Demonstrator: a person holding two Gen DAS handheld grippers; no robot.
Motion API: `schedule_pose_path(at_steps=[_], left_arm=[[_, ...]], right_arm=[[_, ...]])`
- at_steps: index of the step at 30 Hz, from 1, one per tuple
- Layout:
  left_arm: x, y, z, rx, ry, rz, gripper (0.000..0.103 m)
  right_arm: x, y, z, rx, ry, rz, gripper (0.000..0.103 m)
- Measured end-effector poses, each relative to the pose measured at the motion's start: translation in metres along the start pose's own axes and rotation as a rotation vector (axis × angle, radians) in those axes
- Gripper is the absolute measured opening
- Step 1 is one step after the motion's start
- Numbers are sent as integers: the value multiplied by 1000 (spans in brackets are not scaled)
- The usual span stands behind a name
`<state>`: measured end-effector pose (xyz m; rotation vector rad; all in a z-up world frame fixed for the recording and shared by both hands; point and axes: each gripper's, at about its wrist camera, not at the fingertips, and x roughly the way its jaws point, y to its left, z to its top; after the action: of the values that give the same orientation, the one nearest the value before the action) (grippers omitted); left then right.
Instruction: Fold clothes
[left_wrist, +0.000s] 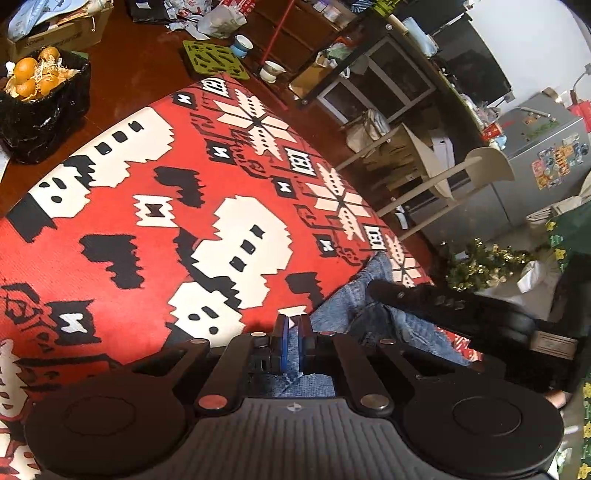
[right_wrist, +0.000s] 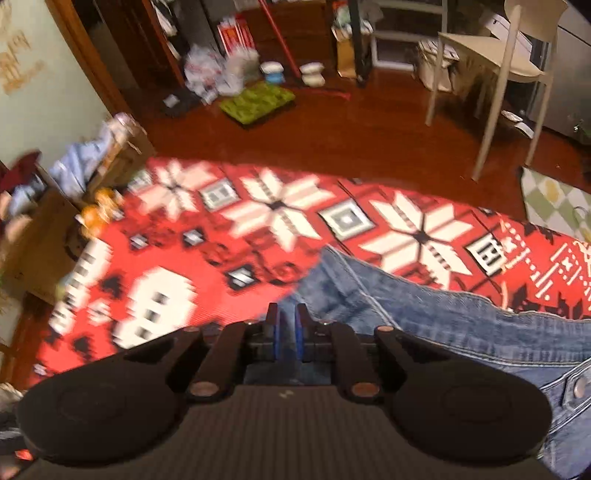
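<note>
1. Over the red patterned rug (left_wrist: 122, 225), near its edge: lying crumpled across that rug, blue denim garment (right_wrist: 424, 325), a snap button showing on a flap at the near right of the right wrist view, so probably a jacket or jeans, not yet folded.
2. Pinching a fold of that denim between nearly closed blue pads, left gripper (left_wrist: 293, 332); fabric showing between and below the fingers, apparently gripped to lift or drag one edge.
3. Also closing tight on denim, right gripper (right_wrist: 286, 325); cloth visible between the narrow pads, so likely a second hold on the same garment.
4. Reaching in from the rug's right edge in the left wrist view, a dark gripper finger over the denim, presumably the right tool; both holds close together, probably to carry one edge as a straight line.
5. Standing well off the rug on the wooden floor (right_wrist: 369, 140): white chair (right_wrist: 495, 70) and green mat (right_wrist: 258, 101), leaving the rug free as a folding surface.
</note>
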<state>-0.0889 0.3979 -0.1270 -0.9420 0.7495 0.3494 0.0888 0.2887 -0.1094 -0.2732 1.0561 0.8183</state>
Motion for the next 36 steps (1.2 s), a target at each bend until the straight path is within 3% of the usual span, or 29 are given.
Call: schedule_pose_path(at_steps=[9, 14, 22, 29, 36], left_arm=[[3, 0, -1, 12, 5, -9, 5], [4, -2, -1, 26, 5, -6, 5], [5, -9, -3, 68, -7, 29, 5], [5, -11, -4, 79, 6, 45, 5], [4, 4, 3, 9, 35, 37, 5]], right_arm=[[-1, -10, 23, 9, -57, -21, 9], [15, -22, 32, 24, -4, -56, 7], [7, -22, 34, 51, -41, -62, 8], [-28, 0, -5, 17, -31, 88, 8], [-16, 29, -41, -3, 6, 128, 9]])
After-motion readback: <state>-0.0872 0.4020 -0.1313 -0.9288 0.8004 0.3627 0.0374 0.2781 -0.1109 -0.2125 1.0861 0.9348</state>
